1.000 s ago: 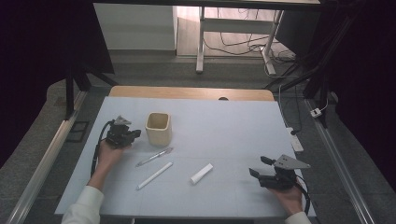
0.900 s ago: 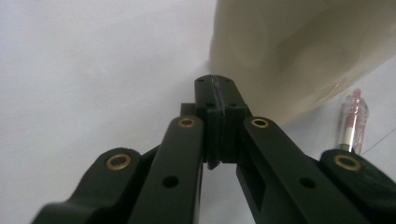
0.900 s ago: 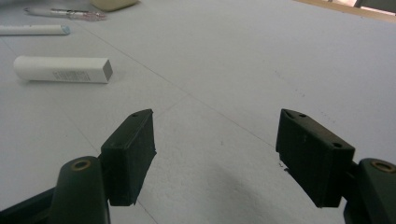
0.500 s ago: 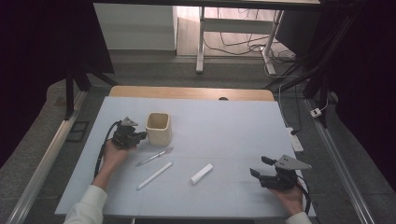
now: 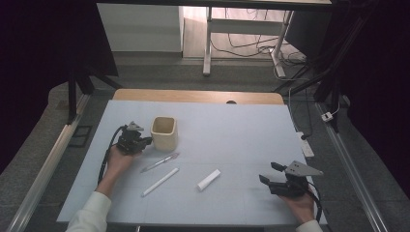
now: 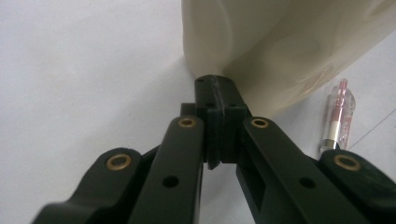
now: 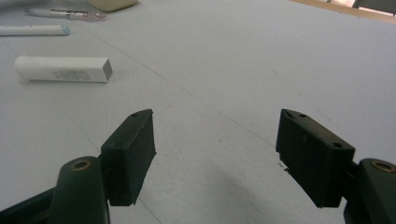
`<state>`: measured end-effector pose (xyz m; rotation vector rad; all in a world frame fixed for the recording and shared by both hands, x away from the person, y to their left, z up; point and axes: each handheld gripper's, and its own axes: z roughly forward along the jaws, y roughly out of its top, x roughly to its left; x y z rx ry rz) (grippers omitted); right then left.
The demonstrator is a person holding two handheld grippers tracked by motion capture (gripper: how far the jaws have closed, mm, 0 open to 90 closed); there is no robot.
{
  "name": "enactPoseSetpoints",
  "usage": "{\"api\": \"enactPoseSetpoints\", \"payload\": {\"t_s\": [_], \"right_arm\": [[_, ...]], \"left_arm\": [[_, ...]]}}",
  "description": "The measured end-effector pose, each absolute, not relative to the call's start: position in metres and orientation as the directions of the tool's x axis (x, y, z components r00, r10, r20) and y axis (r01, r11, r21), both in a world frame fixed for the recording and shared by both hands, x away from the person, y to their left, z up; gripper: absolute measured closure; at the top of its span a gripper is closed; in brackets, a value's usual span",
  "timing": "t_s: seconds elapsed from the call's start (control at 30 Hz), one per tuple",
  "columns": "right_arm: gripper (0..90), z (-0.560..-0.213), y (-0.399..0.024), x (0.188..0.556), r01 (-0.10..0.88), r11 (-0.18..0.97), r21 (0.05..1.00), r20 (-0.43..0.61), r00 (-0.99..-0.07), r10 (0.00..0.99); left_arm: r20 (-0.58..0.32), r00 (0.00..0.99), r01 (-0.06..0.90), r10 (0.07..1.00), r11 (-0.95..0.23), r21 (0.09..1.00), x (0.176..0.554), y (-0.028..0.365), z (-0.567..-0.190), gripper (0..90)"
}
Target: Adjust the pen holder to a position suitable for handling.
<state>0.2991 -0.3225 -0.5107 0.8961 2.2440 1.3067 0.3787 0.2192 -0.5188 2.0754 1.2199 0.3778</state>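
Note:
A cream cup (image 5: 164, 133) stands upright on the white table (image 5: 232, 140), left of the middle. My left gripper (image 5: 146, 140) is shut with nothing between its jaws. Its tips (image 6: 217, 88) rest against the foot of the cup's wall (image 6: 280, 42). Just in front of the cup lies a clear pen with a pink end (image 5: 159, 163) (image 6: 340, 112). Nearer the person are a white stick (image 5: 160, 181) and a short white tube (image 5: 208, 179) (image 7: 63, 69). My right gripper (image 5: 270, 172) (image 7: 215, 140) stands open near the front right corner, over bare table and apart from everything.
A wooden strip (image 5: 193, 95) runs along the table's far edge. Metal rails (image 5: 43, 169) flank both sides. The left gripper's black cable (image 5: 107, 154) loops beside the hand. A white power strip (image 5: 306, 146) lies off the right edge.
The left gripper has edged to the right, up to the cup's side. The cup, the pens, the tube and the right gripper have kept their places.

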Motion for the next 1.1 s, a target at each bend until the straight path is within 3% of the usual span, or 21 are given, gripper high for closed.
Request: {"api": "enactPoseSetpoints", "payload": {"t_s": [1.1], "right_arm": [[27.8,-0.513,-0.324,0.297,0.342,0.363,0.866,-0.012,-0.714,0.700]], "left_arm": [[-0.088,0.549,0.645,0.831,-0.354,0.678,0.389,0.194,-0.518,88.6]]}}
